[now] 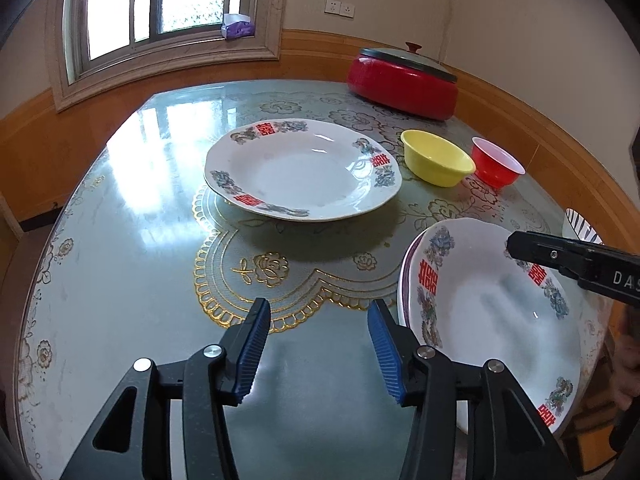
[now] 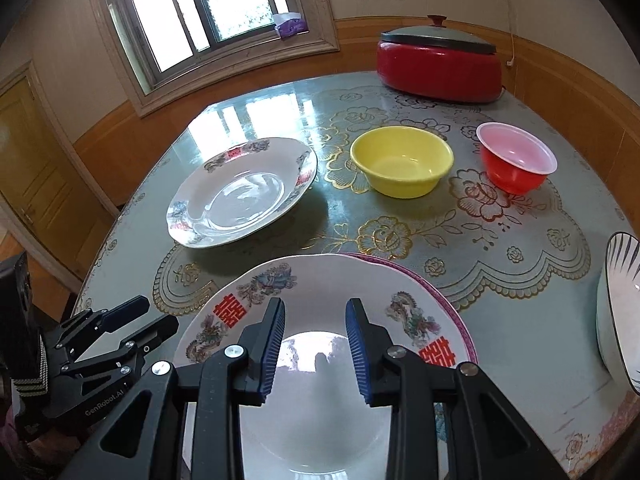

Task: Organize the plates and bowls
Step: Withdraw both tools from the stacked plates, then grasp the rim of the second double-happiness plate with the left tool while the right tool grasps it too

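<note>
Round table [image 1: 132, 208], glass-topped over a floral cloth with gold trim, set by a window [image 1: 160, 4] in a wood-panelled corner.

At the far edge, red cooking pot [image 2: 438, 74], lid on, contents hidden.

Centre of table: 1 white plate [image 1: 304, 172] with red characters and flower motifs on the rim, lying flat and alone, nothing in it.

Nearer the front edge, stack of 2: white plate of the same pattern [image 2: 320, 360] on top, pink-rimmed plate [image 2: 452, 312] beneath, only its edge showing. Top plate empty, its glaze mirroring the window.

At far right edge of the right wrist view, striped bowl [image 2: 620, 308], only partly in view, contents not visible.

Behind the stack, yellow bowl [image 2: 402, 162], empty, just beside the lone plate. Red bowl [image 2: 516, 164] with pale lining, empty, to its right, the 2 near each other but apart.

Left gripper [image 1: 320, 354] above bare tabletop, just left of the stack; blue pads spread about halfway, nothing between them, right-hand pad close to the stack's rim, contact not clear.

Right gripper [image 2: 316, 350] above the top plate, pads parted by a narrow gap, gripping nothing; plate surface visible through the gap.
</note>
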### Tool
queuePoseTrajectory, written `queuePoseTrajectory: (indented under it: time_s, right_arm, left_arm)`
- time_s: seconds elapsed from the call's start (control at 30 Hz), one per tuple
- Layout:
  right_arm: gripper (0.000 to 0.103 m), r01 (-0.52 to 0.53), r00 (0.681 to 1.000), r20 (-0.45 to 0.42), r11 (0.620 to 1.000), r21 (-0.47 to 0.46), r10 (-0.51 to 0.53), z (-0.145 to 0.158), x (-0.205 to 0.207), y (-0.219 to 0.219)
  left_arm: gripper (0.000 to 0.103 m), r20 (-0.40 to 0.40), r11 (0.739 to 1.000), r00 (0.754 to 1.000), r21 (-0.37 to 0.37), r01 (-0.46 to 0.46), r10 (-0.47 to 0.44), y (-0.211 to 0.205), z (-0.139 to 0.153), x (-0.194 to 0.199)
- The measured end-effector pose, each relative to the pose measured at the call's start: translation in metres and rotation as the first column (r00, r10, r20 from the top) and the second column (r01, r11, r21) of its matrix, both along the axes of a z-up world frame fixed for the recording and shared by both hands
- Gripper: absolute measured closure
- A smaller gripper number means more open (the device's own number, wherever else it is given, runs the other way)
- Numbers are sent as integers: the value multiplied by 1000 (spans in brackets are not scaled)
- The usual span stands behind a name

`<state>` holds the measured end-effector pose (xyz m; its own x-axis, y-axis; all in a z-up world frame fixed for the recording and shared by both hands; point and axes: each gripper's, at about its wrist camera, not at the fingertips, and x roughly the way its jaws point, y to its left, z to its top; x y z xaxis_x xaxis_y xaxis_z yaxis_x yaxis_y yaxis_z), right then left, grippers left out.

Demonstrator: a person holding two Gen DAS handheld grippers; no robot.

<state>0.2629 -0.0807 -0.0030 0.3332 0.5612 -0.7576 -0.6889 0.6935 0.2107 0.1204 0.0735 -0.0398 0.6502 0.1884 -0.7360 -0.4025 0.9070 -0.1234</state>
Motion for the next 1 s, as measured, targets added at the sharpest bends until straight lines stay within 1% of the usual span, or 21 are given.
queuePoseTrajectory:
  time_s: [0.13, 0.2, 0.33, 0.4, 0.47, 0.53, 0.6, 0.7, 0.83, 1.0]
  right_arm:
    - [71, 9, 1000, 3, 1000, -8, -9, -2, 1, 2]
    - [71, 35, 999, 15, 999, -15, -34, -2, 2, 0]
    - [69, 89, 996, 8, 996, -19, -88, -4, 6, -5]
    - [69, 110, 994, 14, 994, -18, -110, -2, 6, -7]
    - [68, 122, 992, 19, 992, -20, -121, 1, 7, -5]
    - [68, 133, 991, 19, 991, -18, -132, 6, 9, -1]
    - [68, 126, 992, -4, 992, 6, -126, 10, 10, 5]
    - [68, 84, 996, -17, 996, 34, -83, 18, 9, 19]
    - [67, 34, 998, -64, 996, 84, -29, 24, 17, 35]
    - [65, 25, 987, -159, 990, 137, -3, 22, 43, 50]
  left_arm:
    - [48, 12, 1000, 1000, 4, 8, -8, 1, 6, -1]
    - [47, 11, 1000, 1000, 10, 11, -11, 1, 9, -1]
    - [47, 2, 1000, 1000, -6, 27, -26, 6, 16, 3]
    - [46, 13, 1000, 1000, -5, 22, -22, 11, 22, 4]
    - [43, 21, 1000, 1000, 2, 7, -7, 18, 28, 7]
    - [43, 22, 1000, 1000, 1, -3, 3, 24, 32, 11]
    - [43, 20, 1000, 1000, -5, -13, 14, 31, 35, 14]
    - [42, 22, 1000, 1000, 19, -19, 19, 37, 39, 17]
    - [42, 13, 999, 999, -3, -33, 33, 49, 37, 21]
    - [42, 15, 998, 999, -43, -35, 36, 66, 32, 25]
